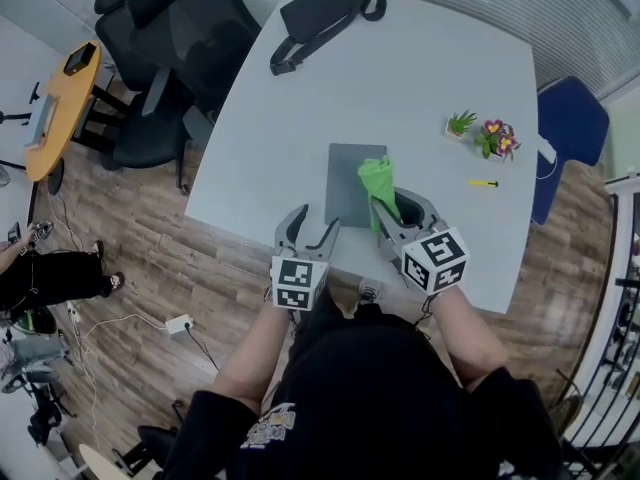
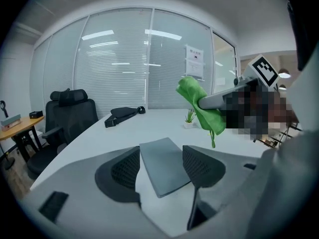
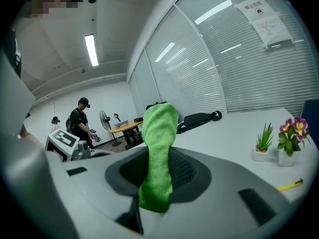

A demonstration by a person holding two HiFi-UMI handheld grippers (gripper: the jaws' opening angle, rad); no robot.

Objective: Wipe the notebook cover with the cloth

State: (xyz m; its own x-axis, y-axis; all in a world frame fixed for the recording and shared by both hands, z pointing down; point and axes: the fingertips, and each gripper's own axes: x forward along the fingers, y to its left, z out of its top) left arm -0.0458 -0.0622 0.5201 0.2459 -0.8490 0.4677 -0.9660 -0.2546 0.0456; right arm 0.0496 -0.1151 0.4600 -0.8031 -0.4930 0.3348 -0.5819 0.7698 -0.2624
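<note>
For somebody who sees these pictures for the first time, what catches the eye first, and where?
The bright green cloth stands out first, clamped in the right gripper and raised beside the grey notebook, which lies flat near the front edge of the white table. The left gripper is open and empty at the notebook's left. A black bag lies at the far end.

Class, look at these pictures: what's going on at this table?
A person works at a white table with a gripper in each hand. The right gripper has its jaws shut on a green cloth, held up over the grey notebook, apparently clear of it. The left gripper is open and empty by the notebook's near left corner. Wiping hasn't started.
</note>
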